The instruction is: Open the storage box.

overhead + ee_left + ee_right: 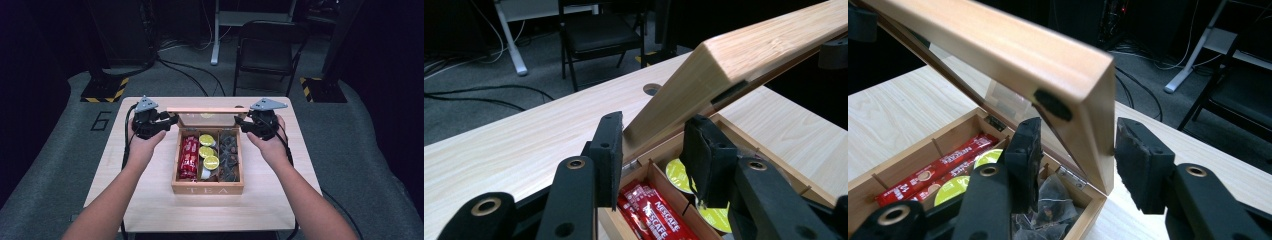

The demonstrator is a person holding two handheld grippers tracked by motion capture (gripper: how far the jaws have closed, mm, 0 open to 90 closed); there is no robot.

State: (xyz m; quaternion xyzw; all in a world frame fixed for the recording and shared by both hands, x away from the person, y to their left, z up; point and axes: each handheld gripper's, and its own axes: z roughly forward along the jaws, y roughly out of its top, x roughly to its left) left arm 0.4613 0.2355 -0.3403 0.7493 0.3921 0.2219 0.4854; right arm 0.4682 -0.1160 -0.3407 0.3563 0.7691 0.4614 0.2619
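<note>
A wooden tea box [207, 189] marked TEA stands at the table's middle with its glass-paned lid [205, 110] raised. It holds red sachets [188, 157], yellow-green pods [207, 150] and dark tea bags [229, 155]. My left gripper [172, 120] is at the lid's left end. In the left gripper view its jaws [651, 145] are shut on the lid's side edge [744, 55]. My right gripper [240, 122] is at the lid's right end. Its jaws [1078, 150] straddle the lid's corner [998, 45], with a gap beside the inner pad.
The pale wooden table [150, 200] has bare surface on both sides of the box and in front of it, and a cable hole [652, 89] near its far edge. A black chair [265, 47] and a white desk leg [216, 35] stand on the floor behind.
</note>
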